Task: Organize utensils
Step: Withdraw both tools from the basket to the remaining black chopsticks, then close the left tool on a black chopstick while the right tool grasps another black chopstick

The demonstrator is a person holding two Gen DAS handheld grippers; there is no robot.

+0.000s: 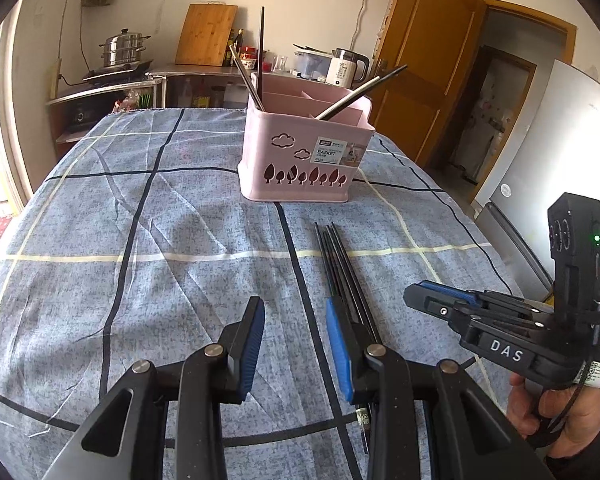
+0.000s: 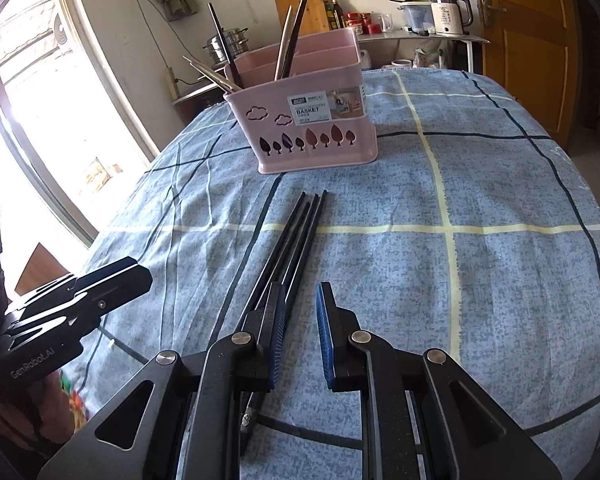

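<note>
**Both grippers low over black chopsticks, basket behind**

While both grippers hang just above the table, nothing is held in either. Left gripper point(image 1: 296, 316): fingers part open, a moderate gap, only cloth between the blue pads point(image 1: 254, 344). Its right finger sits over the near end of the black chopsticks point(image 1: 342, 264), contact unclear. Right gripper point(image 2: 300, 312): fingers narrower, small gap, empty; its left finger overlaps the chopstick bundle point(image 2: 296, 236) in view, bundle running off to the left of the gap, not between the pads.

Chopsticks: several black sticks lying side by side flat on the blue checked tablecloth point(image 1: 140, 240), pointing away toward the pink basket point(image 1: 306, 152), tips well short of it. Exact count hard to tell.

Basket stands upright further back on the table, divided into compartments, tree and cloud cut-outs and a label on the front. Black and metal chopsticks point(image 1: 352, 98) already stand tilted inside, in the end compartments.

A hand point(image 1: 556, 412) grips the right gripper's handle at the edge of the left view.

Background: counter with kettle point(image 1: 346, 66), steamer pot point(image 1: 124, 48), cutting board point(image 1: 206, 34), wooden door point(image 1: 424, 52).
</note>
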